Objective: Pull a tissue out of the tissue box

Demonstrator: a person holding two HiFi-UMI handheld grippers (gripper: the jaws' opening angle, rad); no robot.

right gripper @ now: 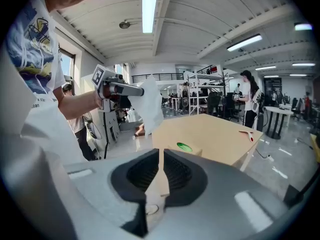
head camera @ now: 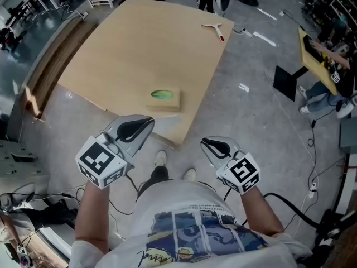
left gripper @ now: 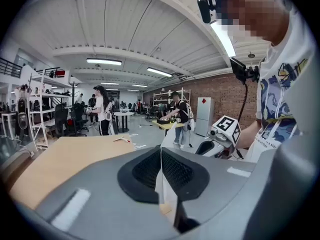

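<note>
Right gripper view: left gripper [right gripper: 136, 90] pinches a tissue [right gripper: 150, 106] clear of the far tissue box [right gripper: 186, 148]; right gripper [right gripper: 161, 153] has its jaws together, empty. The pull looks finished; next, lay the tissue down.

Tan tissue box [head camera: 164, 100] with green opening lies flat; white tissue [right gripper: 150, 104] dangles from left tool [head camera: 146, 122].

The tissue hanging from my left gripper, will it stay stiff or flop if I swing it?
Probably floppy: the tissue droops in loose folds below the left gripper. Likely very light, since a pinch on one thin edge carries it. It could tear if tugged.
</note>
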